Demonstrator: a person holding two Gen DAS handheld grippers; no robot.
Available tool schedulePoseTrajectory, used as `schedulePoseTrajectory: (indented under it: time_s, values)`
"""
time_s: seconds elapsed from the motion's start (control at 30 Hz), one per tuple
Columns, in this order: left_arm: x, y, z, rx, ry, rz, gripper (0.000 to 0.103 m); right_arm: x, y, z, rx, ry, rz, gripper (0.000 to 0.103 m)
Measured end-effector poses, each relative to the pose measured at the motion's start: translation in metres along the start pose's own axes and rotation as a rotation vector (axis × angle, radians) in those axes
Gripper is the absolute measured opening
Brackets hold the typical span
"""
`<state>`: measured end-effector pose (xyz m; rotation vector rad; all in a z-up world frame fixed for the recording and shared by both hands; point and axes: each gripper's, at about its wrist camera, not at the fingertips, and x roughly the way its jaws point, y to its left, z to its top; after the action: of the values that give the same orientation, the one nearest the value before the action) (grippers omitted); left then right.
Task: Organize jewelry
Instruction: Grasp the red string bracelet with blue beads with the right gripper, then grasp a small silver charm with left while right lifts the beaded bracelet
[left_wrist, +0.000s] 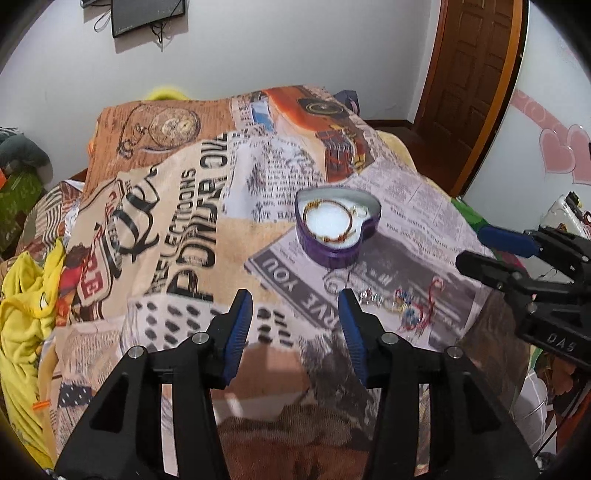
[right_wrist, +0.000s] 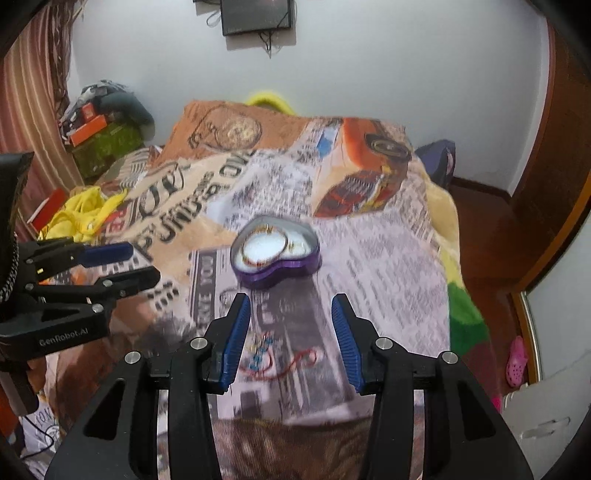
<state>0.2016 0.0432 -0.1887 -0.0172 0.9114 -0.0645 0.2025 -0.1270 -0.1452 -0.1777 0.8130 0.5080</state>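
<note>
A purple heart-shaped tin (left_wrist: 338, 225) with a white lining sits open on the printed cloth; it also shows in the right wrist view (right_wrist: 275, 253). A gold bangle (left_wrist: 327, 219) lies inside it. Loose jewelry lies on the cloth in front of the tin: a beaded piece with a red cord (left_wrist: 410, 302), seen in the right wrist view (right_wrist: 280, 356) between the right fingers. My left gripper (left_wrist: 295, 306) is open and empty, short of the tin. My right gripper (right_wrist: 291, 314) is open and empty above the loose pieces.
The newspaper-print cloth (left_wrist: 184, 206) covers a raised surface. Yellow clothing (left_wrist: 26, 306) lies at the left. A wooden door (left_wrist: 469, 74) stands at the back right. The right gripper shows at the left view's right edge (left_wrist: 517, 258).
</note>
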Motion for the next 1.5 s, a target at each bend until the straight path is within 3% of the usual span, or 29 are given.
schedulePoseTrajectory:
  time_s: [0.4, 0.8, 0.87, 0.93, 1.5]
  values:
    - [0.009, -0.003, -0.023, 0.008, 0.035, 0.001, 0.047, 0.040, 0.009, -0.038, 0.012, 0.142, 0.042, 0.042]
    - [0.022, -0.013, -0.028, 0.041, 0.052, -0.003, 0.047, 0.056, 0.014, -0.051, -0.022, 0.149, 0.056, 0.042]
    - [0.024, -0.014, -0.029, 0.038, 0.056, -0.008, 0.047, 0.056, 0.013, -0.052, -0.016, 0.142, 0.061, 0.032]
    - [0.025, -0.016, -0.029, 0.035, 0.060, -0.014, 0.047, 0.057, 0.011, -0.051, -0.013, 0.142, 0.062, 0.010]
    - [0.041, -0.037, -0.011, 0.048, 0.066, -0.048, 0.047, 0.032, -0.012, -0.043, 0.048, 0.057, 0.047, 0.008]
